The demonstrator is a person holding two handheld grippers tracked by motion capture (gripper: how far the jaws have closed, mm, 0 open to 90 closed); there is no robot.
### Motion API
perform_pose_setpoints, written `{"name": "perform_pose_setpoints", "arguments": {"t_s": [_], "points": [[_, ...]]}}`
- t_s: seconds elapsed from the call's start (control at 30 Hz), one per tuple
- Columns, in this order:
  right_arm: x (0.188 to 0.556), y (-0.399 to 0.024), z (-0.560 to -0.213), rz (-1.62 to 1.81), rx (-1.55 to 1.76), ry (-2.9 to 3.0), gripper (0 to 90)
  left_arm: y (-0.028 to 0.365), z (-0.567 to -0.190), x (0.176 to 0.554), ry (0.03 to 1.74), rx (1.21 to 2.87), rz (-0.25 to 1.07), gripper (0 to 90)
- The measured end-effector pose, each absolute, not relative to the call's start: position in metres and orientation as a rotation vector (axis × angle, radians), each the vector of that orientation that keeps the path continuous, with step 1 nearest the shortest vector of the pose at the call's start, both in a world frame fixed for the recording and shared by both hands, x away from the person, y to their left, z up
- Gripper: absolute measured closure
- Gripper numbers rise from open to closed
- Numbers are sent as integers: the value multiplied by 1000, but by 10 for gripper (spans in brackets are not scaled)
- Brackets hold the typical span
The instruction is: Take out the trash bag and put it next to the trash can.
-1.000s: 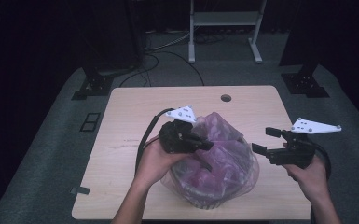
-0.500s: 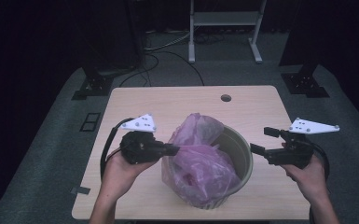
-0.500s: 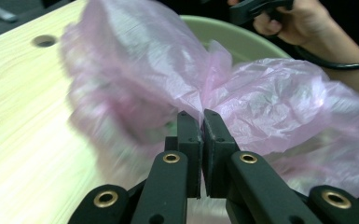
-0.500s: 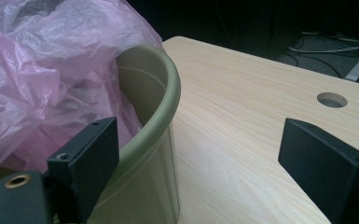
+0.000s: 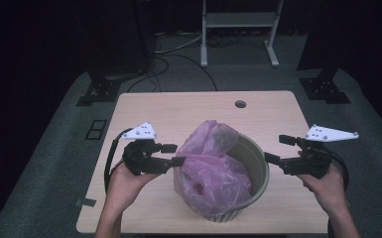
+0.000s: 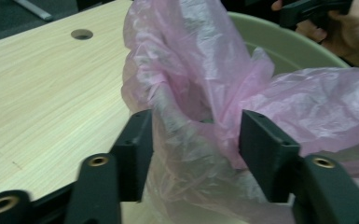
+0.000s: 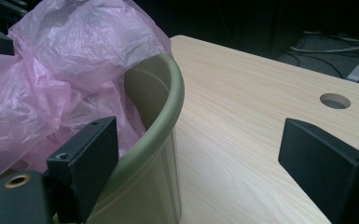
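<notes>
Counting stuff: 2 tongs, 1 bin, 1 bag, 1 desk w/ 1 cable hole
Left tongs (image 5: 172, 154): black, blocky flat pads, grey 3-cornered plate on top; jaws spread apart w/ a fold of the bag sitting between them, not clenched on it, just beside the bin's left side
Right tongs (image 5: 281, 149): same build, jaws wide apart & released, nothing between them; near the bin's right rim but not touching it in the high view
Bin (image 5: 256, 158): round, smooth pale green plastic w/ a rolled lip, standing upright at the front middle of the desk
Bag (image 5: 209, 163): thin pink see-thru plastic, super crinkly, bunched up inside the bin and spilling over the left rim; peak sticks up above the rim
Desk (image 5: 178, 111): light wood-grain top, rounded corners, flat
Cable hole (image 5: 240, 104): small round cutout near the far edge, well apart from the bin
Floor (image 5: 54, 163): dark grey carpet around the desk
</notes>
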State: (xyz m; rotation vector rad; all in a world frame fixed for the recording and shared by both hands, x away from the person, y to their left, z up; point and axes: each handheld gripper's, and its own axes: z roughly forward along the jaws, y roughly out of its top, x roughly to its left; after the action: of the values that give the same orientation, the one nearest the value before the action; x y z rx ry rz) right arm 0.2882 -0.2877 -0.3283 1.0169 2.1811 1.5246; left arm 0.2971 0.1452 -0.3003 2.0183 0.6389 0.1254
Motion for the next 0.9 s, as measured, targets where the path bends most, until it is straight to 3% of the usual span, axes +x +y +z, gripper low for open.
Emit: {"name": "perform_pose_setpoints", "arguments": {"t_s": [0.27,0.57,0.63,0.9], "points": [[288,-289,-328,1526,1015,2179,110,135,-309,304,644,2032,136,276],[288,-291,-329,1528,1017,2176,110,132,-316,307,662,2040,104,245],[288,-291,-329,1528,1019,2176,110,132,-317,307,657,2040,75,262],[288,-291,-328,1520,1019,2178,110,134,-308,302,614,2020,113,528]]}}
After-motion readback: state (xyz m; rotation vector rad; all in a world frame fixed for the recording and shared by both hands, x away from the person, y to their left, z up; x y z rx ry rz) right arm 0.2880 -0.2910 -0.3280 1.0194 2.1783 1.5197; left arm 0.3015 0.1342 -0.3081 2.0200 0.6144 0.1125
